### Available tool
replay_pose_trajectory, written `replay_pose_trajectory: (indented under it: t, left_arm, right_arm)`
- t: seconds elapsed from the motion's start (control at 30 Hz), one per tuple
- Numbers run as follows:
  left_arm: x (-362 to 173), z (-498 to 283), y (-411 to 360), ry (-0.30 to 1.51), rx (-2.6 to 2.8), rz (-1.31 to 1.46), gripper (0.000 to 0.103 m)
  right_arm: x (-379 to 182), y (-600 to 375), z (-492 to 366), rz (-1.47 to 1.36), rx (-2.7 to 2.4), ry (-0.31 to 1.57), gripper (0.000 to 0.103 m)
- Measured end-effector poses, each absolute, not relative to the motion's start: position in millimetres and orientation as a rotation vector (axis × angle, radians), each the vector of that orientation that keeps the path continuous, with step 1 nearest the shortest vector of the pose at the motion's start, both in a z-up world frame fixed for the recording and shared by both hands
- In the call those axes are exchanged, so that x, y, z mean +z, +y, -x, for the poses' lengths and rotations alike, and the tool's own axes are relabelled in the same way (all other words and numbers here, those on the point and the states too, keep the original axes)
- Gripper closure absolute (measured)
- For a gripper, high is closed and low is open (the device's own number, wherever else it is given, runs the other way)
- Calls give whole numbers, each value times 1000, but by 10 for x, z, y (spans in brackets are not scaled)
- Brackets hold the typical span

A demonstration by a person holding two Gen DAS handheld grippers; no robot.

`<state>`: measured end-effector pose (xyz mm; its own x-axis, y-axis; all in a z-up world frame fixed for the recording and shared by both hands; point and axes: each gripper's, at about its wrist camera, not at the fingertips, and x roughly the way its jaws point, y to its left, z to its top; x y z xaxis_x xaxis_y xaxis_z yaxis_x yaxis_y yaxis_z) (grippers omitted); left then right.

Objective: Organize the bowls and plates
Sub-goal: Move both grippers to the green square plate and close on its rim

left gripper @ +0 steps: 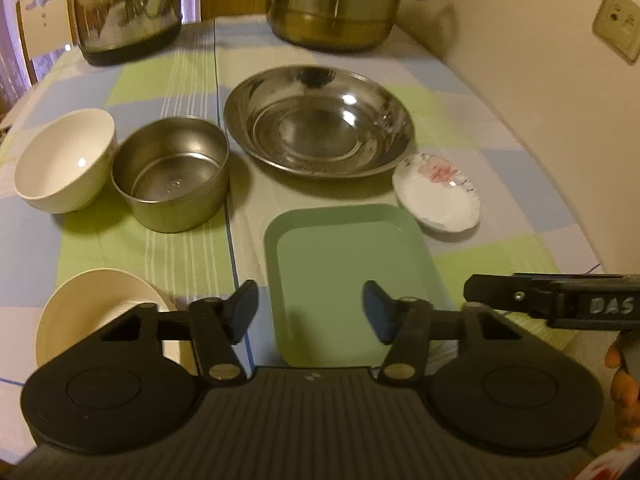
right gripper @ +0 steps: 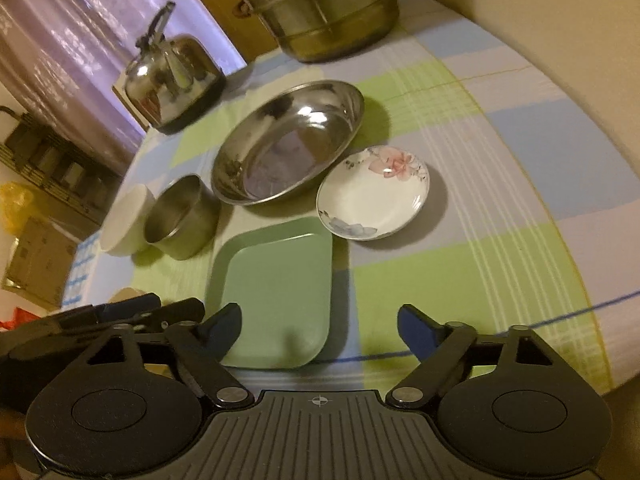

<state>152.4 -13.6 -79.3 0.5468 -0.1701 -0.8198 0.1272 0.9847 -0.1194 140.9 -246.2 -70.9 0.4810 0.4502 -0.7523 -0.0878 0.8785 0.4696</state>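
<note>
- Grippers both spread wide, nothing between the fingers: my left gripper hangs over the near end of the green tray, my right gripper over the tray's near right corner and the cloth beside it.
- Left gripper also shows in the right wrist view at the lower left edge; right gripper pokes into the left wrist view from the right.
- Green tray lies flat on the checked tablecloth, closest dish to me, nothing on it.
- Steel basin, wide and shallow, sits just behind the tray, nothing in it.
- Flowered saucer sits right of the tray's far corner, just beside the basin rim; touching or not, can't tell.
- Steel bowl, straight-walled, left of the basin and behind-left of the tray.
- White bowl right next to the steel bowl on its left; they look to be touching.
- Cream plate at near left, partly hidden under my left gripper's left finger arm.
- Kettle at the far left of the table, big steel pot at the far middle, both well behind the dishes.
- Wall socket on the wall at right.
- Chair back past the table's far left corner.
</note>
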Motion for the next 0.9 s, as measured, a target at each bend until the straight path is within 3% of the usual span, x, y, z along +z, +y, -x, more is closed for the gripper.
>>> replay_pose_trajectory:
  t: [0.1, 0.3, 0.47, 0.9]
  left_arm:
    - [-868, -1618, -96, 1010, -180, 54, 66]
    - [-997, -1740, -20, 1060, -181, 84, 74]
    - [-1064, -1789, 30, 1092, -171, 108, 82]
    - [-1177, -1842, 75, 1135, -157, 136, 92]
  right_arm:
    - [-797, -2374, -1489, -383, 330, 1043, 46]
    - [-883, -2231, -1576, -341, 314, 1042, 65]
    - [-950, -2168, -1636, -326, 290, 1054, 72]
    - [-1041, -2084, -1690, -297, 269, 1071, 89]
